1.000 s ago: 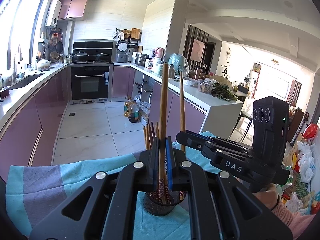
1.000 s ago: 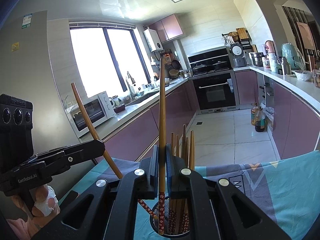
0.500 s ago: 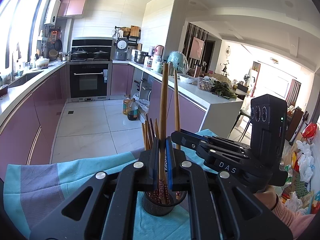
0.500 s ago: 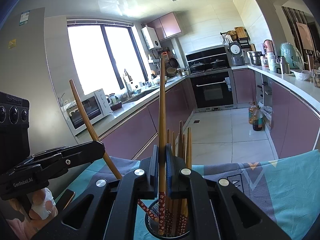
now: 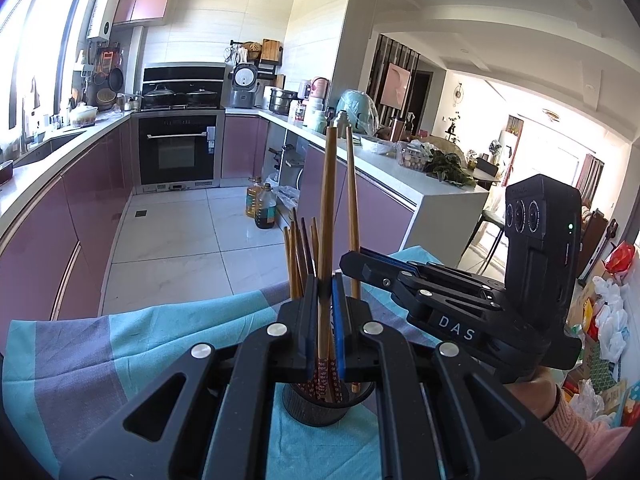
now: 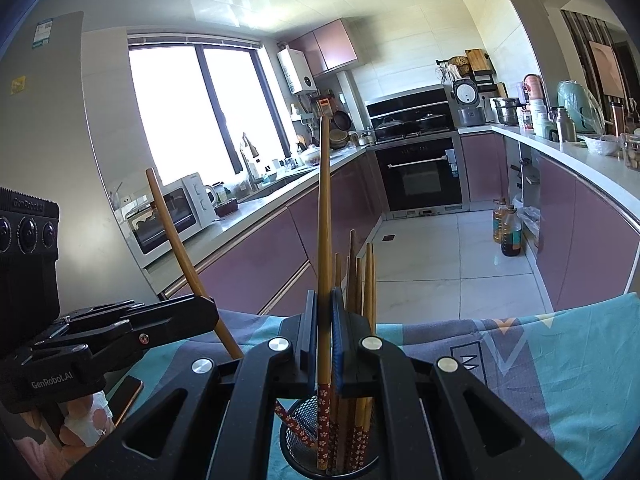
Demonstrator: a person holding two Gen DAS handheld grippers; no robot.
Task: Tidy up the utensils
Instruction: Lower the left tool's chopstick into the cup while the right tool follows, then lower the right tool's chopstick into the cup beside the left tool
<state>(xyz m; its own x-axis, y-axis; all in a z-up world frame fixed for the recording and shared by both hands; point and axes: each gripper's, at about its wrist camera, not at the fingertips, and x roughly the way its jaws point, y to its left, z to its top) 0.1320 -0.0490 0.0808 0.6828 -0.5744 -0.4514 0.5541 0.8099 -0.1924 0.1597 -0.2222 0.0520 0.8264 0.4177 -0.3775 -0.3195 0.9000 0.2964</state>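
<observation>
A black mesh holder (image 5: 324,404) (image 6: 304,432) with several chopsticks stands on the teal and grey cloth (image 5: 120,344). My left gripper (image 5: 324,280) is shut on one upright wooden chopstick (image 5: 328,200), whose red patterned end reaches down into the holder. My right gripper (image 6: 324,296) is shut on another chopstick (image 6: 324,220), its patterned end also inside the holder. In the left wrist view the right gripper (image 5: 352,258) comes in from the right. In the right wrist view the left gripper (image 6: 208,308) comes in from the left, its chopstick (image 6: 176,240) tilted.
The cloth-covered table ends just beyond the holder, with kitchen floor (image 5: 172,232) past it. A phone (image 6: 128,396) lies on the cloth near the person's left hand (image 6: 84,420). Bags and boxes (image 5: 604,328) pile up at the right.
Both grippers stay shut on their chopsticks over the holder. The right-held chopstick has drifted slightly nearer the left-held one; the views have tipped a little downward.
</observation>
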